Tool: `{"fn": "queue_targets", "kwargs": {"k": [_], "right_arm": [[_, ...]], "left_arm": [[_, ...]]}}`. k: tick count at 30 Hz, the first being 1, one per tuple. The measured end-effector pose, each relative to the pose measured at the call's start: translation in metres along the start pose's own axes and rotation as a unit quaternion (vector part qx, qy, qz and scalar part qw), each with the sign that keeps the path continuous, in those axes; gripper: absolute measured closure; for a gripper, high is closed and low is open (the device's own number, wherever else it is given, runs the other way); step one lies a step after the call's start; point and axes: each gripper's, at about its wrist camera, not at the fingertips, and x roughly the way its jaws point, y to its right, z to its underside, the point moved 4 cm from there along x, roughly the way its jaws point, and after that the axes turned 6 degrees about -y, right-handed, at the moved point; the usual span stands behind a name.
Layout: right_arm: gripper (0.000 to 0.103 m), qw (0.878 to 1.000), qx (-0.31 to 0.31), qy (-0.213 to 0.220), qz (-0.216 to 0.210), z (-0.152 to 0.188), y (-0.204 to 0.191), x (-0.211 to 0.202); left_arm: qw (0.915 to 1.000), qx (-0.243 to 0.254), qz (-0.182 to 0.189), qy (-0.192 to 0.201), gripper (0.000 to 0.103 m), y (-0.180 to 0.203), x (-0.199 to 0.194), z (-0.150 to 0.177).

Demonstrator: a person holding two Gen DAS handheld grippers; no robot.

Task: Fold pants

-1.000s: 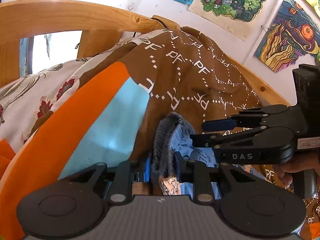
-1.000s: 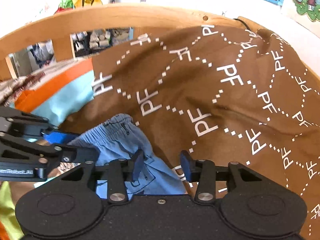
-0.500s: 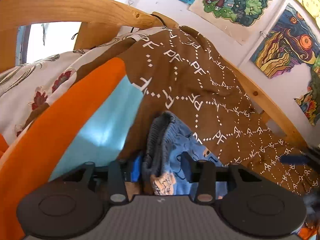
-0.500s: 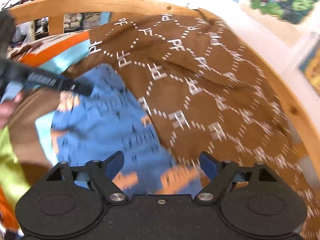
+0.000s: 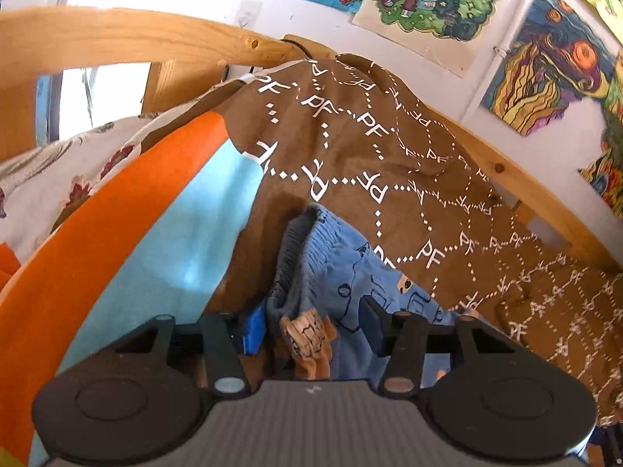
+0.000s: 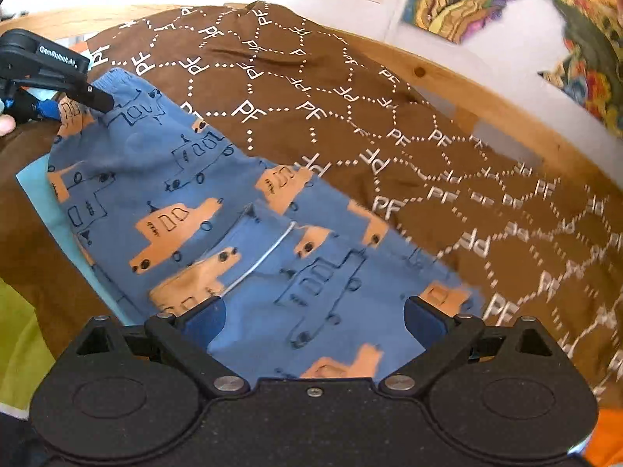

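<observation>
Blue pants (image 6: 249,210) with orange boat print, spread flat, waistband bunched
</observation>
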Motion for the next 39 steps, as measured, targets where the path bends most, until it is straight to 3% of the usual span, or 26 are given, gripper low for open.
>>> {"fn": "queue_targets", "kwargs": {"k": [3,6,13,23,30,39], "right_arm": [[0.003,1.000,0.003,0.011,-0.015,0.002,-0.009,0.004],[0.002,1.000,-0.014,0.004,-0.016,0.005,-0.017,0.014],[0.002,1.000,-0.005,0.007,-0.012,0.006,-0.013,0.017],[0.002,0.999,0.001,0.032,-0.015,0.015,0.001,0.003],[0.001,0.997,0.039,0.066,0.021,0.030,0.045,-0.027],[0.001,0.989,0.094,0.044,0.102,0.077,0.118,-0.054]], "left_arm": [[0.9998,0.008,-0.018,0.005,0.070,0.000,0.000,0.002],[0.9999,-0.005,-0.014,0.006,0.080,-0.005,-0.001,0.001],[0.9994,0.018,0.003,0.030,0.084,0.009,-0.020,-0.001],[0.9871,0.115,0.093,0.061,0.084,0.098,-0.065,-0.004],[0.9656,0.191,0.170,0.045,0.084,0.177,-0.075,0.011],[0.9256,0.307,0.220,-0.024,0.083,0.262,-0.037,0.091]]}}
